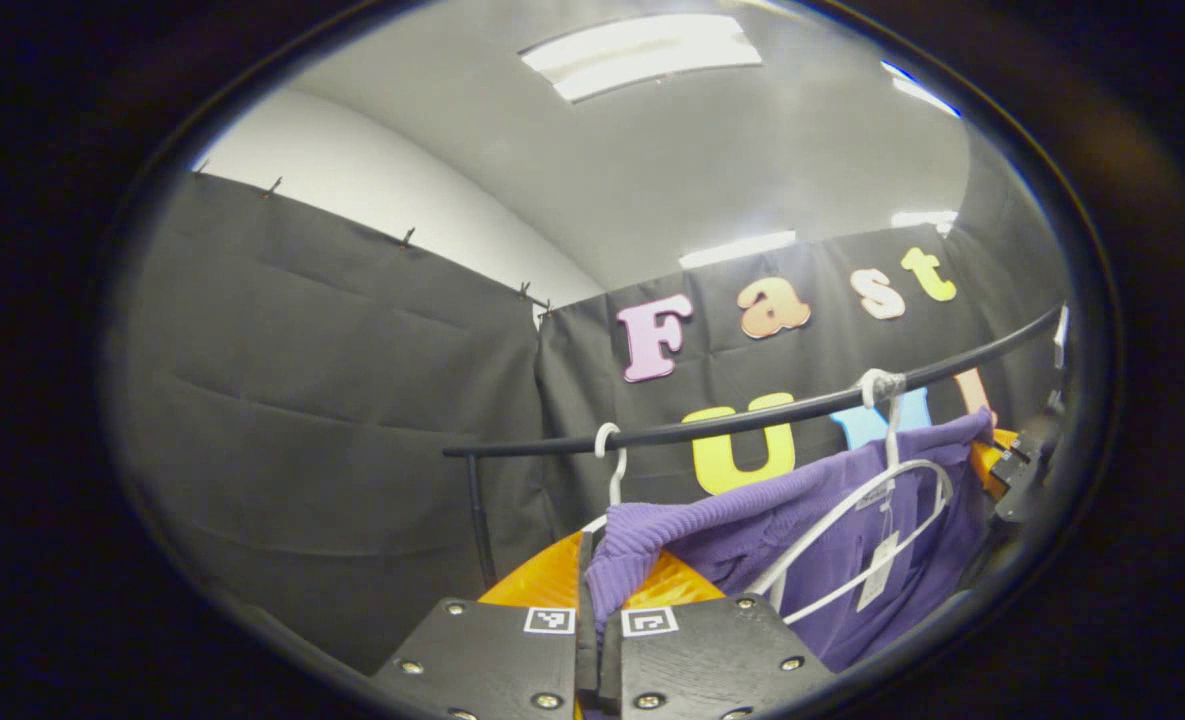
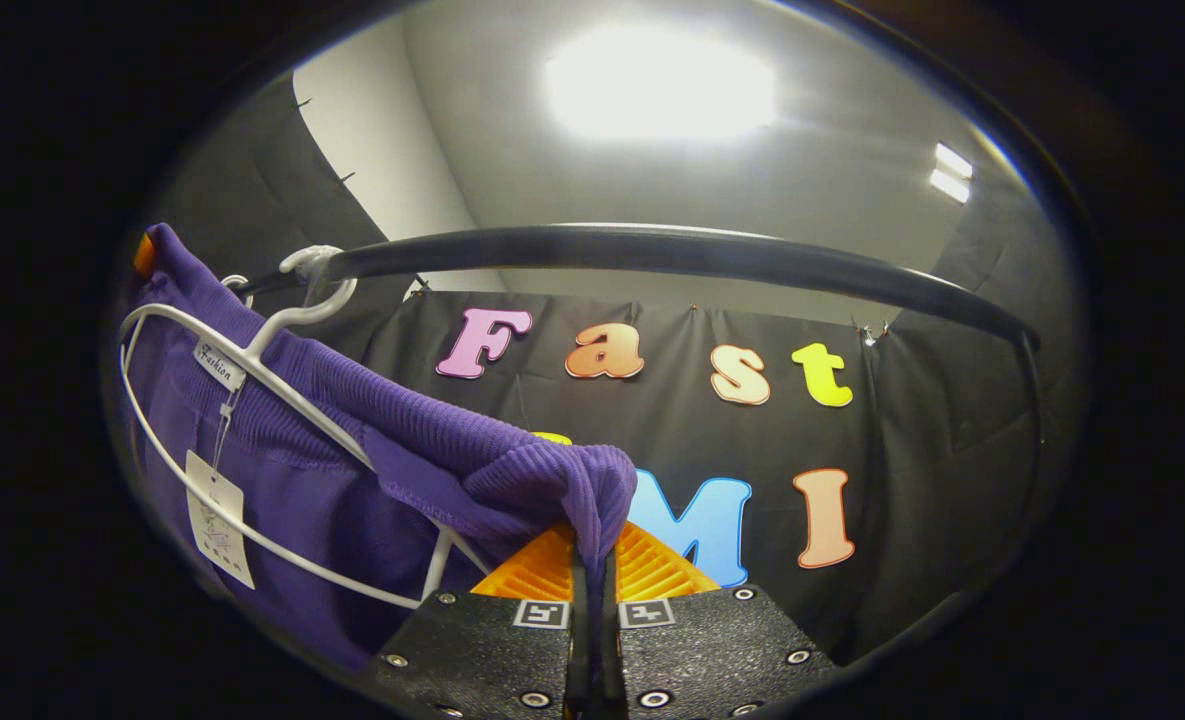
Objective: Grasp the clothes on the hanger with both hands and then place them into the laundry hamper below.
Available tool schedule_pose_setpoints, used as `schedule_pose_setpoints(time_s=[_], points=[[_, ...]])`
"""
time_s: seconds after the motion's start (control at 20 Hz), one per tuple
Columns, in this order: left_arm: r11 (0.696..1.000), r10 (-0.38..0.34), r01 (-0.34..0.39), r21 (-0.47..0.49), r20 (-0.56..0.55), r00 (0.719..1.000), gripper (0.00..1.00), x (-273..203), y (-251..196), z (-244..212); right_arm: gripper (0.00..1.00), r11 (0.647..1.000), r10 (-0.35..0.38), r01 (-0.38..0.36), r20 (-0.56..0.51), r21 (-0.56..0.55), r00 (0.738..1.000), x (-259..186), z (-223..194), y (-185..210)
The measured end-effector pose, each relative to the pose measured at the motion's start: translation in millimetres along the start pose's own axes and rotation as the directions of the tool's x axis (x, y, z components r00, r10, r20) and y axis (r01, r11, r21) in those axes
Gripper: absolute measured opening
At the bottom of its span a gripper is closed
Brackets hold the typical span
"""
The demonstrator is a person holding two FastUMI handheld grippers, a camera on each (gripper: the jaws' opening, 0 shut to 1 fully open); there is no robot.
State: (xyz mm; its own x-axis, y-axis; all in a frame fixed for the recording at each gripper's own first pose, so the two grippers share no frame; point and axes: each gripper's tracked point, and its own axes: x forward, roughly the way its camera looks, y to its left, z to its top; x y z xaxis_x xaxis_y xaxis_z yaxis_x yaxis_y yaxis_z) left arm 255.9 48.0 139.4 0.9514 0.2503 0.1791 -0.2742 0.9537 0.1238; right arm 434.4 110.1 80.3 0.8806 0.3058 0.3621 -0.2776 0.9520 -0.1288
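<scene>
Left tool [image 1: 597, 640]: its two fingers are pressed together on a fold of the purple sweater [image 1: 802, 520], pinching the cloth between them.
Right tool [image 2: 590, 610]: its two fingers are also pressed together on a bunched bit of the same sweater [image 2: 422, 440], and the cloth droops over the tips.
Sweater: it hangs on a white hanger [image 1: 852, 520], stretched between the two tools, up near the rail.
Hanger: in the right gripper view its hook [image 2: 307, 275] sits over the black rail [image 2: 672, 250], close to the rail's left end.
Second hanger: in the left gripper view another white hook [image 1: 612, 450] hangs on the rail [image 1: 752, 415] near its left end, just above the left tool.
Tags: a white paper tag [image 2: 217, 520] dangles on a string from the neck of the sweater.
Other tool far off: in the left gripper view the right tool [image 1: 1017, 470] shows small at the right edge, holding the far end of the sweater.
</scene>
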Motion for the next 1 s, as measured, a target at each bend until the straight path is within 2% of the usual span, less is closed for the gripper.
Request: schedule_pose_setpoints(time_s=[0.05,0.1,0.25,0.3,0.4,0.45,0.5,0.55,0.65,0.8,1.0], points=[[1.000,-0.011,0.011,0.013,0.002,1.000,0.02,5,0,0,0.04,1.000,-0.003,0.003,-0.003,0.000,1.000,0,-3,-1],[1.000,-0.024,0.024,0.019,-0.004,1.000,0.07,10,-1,-2,0.04,1.000,-0.008,0.008,-0.006,-0.006,1.000,0,-6,-4],[0.998,-0.061,0.062,0.021,-0.031,0.998,0.07,19,-5,-13,0.04,0.999,-0.025,0.025,-0.013,-0.023,1.000,-2,-5,-5],[0.997,-0.072,0.073,0.019,-0.041,0.997,0.02,23,-6,-18,0.04,0.999,-0.031,0.030,-0.020,-0.026,0.999,-2,-6,-4],[0.995,-0.101,0.102,0.011,-0.056,0.993,0.07,30,-11,-28,0.04,0.998,-0.050,0.049,-0.037,-0.028,0.998,-2,-12,-12],[0.993,-0.120,0.120,0.003,-0.054,0.991,0.02,32,-14,-30,0.04,0.998,-0.063,0.061,-0.046,-0.028,0.997,-1,-16,-14],[0.991,-0.131,0.131,-0.007,-0.051,0.990,0.07,36,-16,-32,0.04,0.997,-0.070,0.069,-0.059,-0.030,0.996,2,-21,-15],[0.990,-0.143,0.142,-0.025,-0.054,0.988,0.02,41,-20,-36,0.04,0.997,-0.077,0.075,-0.073,-0.035,0.994,6,-26,-15],[0.985,-0.165,0.159,-0.073,-0.081,0.983,0.02,45,-27,-49,0.04,0.996,-0.088,0.084,-0.105,-0.043,0.991,12,-39,-17],[0.975,-0.189,0.173,-0.141,-0.115,0.975,0.05,49,-30,-68,0.04,0.996,-0.084,0.079,-0.162,-0.039,0.983,6,-64,-15],[0.969,-0.205,0.181,-0.166,-0.141,0.969,0.07,49,-37,-83,0.04,0.998,-0.063,0.058,-0.231,-0.027,0.971,1,-93,-11]])
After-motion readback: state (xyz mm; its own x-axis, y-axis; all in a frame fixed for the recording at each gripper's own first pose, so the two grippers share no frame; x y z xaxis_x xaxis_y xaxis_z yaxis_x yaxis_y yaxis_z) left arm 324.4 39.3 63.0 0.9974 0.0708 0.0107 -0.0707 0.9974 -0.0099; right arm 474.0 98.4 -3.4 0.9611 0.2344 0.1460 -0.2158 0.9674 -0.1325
